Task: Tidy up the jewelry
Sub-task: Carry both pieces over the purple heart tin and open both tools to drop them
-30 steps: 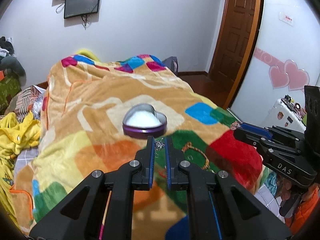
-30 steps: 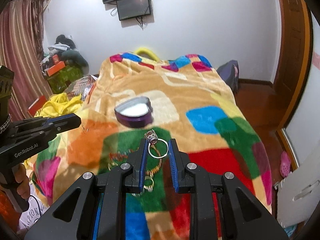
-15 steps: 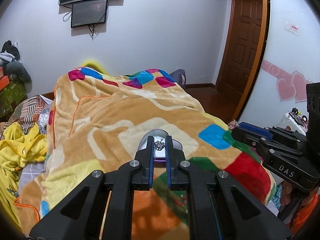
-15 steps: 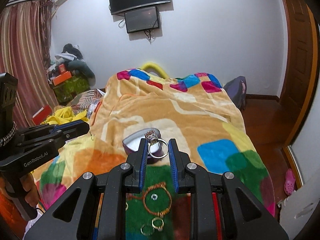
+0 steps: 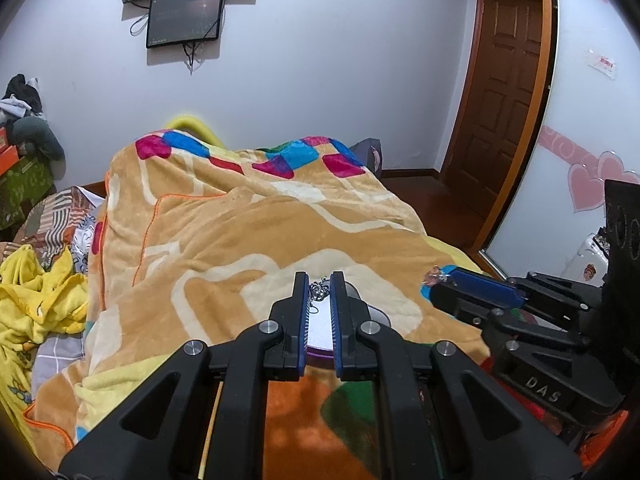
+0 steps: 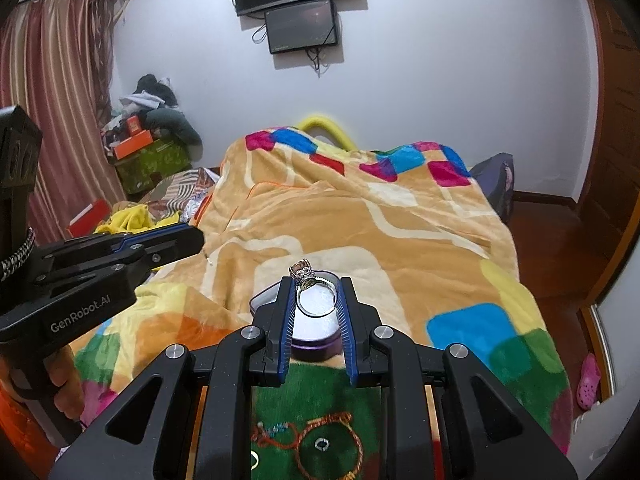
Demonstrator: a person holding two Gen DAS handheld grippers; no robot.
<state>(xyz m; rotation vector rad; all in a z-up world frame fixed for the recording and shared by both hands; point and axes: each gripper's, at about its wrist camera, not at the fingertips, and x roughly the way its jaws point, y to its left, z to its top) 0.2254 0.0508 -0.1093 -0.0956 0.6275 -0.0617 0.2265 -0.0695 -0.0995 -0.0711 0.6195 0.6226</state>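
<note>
Your right claw grips a ring over the box; your left claw pinches a small pendant above its rim.

**Readable lettering on your two grippers**

You are looking at only two legible markings. In your left wrist view, the letters "DAS" are showing in pale print on the black body of your right gripper, low at the right edge of the picture. In your right wrist view, "GenRobot.AI" is reading in white along the black body of your left gripper, at the left edge. A small sign is hanging on the white wall beside the door, but its red print is staying too small to read.
</note>
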